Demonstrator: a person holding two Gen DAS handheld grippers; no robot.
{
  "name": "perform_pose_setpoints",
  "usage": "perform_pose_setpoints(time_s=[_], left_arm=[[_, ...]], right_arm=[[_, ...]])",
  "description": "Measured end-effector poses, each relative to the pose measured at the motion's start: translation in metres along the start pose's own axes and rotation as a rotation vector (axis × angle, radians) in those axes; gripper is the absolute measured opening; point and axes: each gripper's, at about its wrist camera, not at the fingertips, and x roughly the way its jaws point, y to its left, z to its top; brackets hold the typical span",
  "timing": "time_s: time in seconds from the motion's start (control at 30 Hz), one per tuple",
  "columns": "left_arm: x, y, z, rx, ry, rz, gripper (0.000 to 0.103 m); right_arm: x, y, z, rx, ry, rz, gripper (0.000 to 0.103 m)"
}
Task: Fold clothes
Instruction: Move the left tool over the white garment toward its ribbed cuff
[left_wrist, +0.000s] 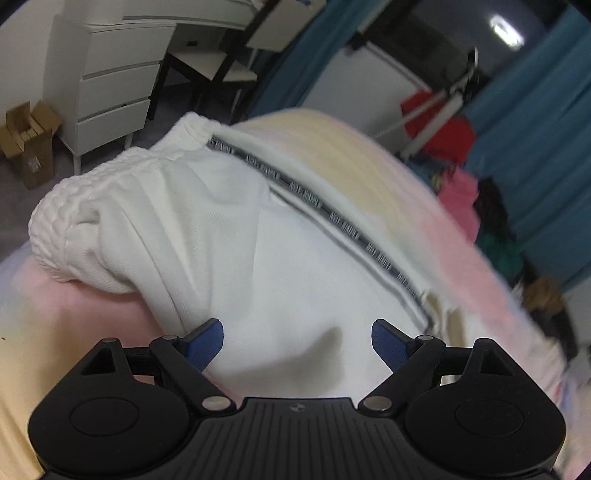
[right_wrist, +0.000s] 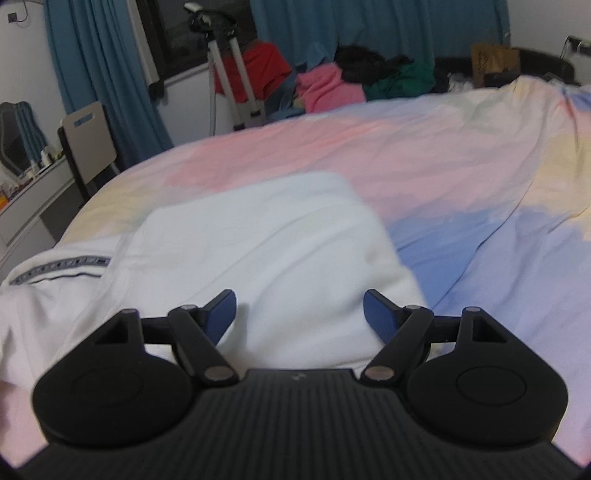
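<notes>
A white garment (left_wrist: 258, 240) with an elastic ribbed waistband (left_wrist: 92, 192) and a grey lettered side stripe (left_wrist: 332, 210) lies on the pastel bedspread (left_wrist: 424, 192). My left gripper (left_wrist: 297, 341) is open just above its fabric, empty. In the right wrist view the same white garment (right_wrist: 266, 251) lies partly folded, its stripe (right_wrist: 59, 266) at the left. My right gripper (right_wrist: 299, 314) is open above the garment's near part, holding nothing.
A white drawer unit (left_wrist: 114, 88), chairs (left_wrist: 221, 62) and a cardboard box (left_wrist: 29, 144) stand beyond the bed. A tripod (right_wrist: 229, 70), blue curtains (right_wrist: 99, 74) and a pile of coloured clothes (right_wrist: 351, 85) are at the bed's far side.
</notes>
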Motion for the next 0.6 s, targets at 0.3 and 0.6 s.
perform_pose_setpoints(time_s=[0.3,0.6], left_arm=[[-0.022,-0.001,-0.003,0.006,-0.112,0.006,0.089],[-0.042,0.002,-0.005,-0.037,-0.164,0.040,0.089]], right_arm=[[-0.026,0.015,0.004,-0.062,-0.116,0.051,0.074],[-0.046,0.026,0.005,-0.093,-0.159,0.057,0.033]])
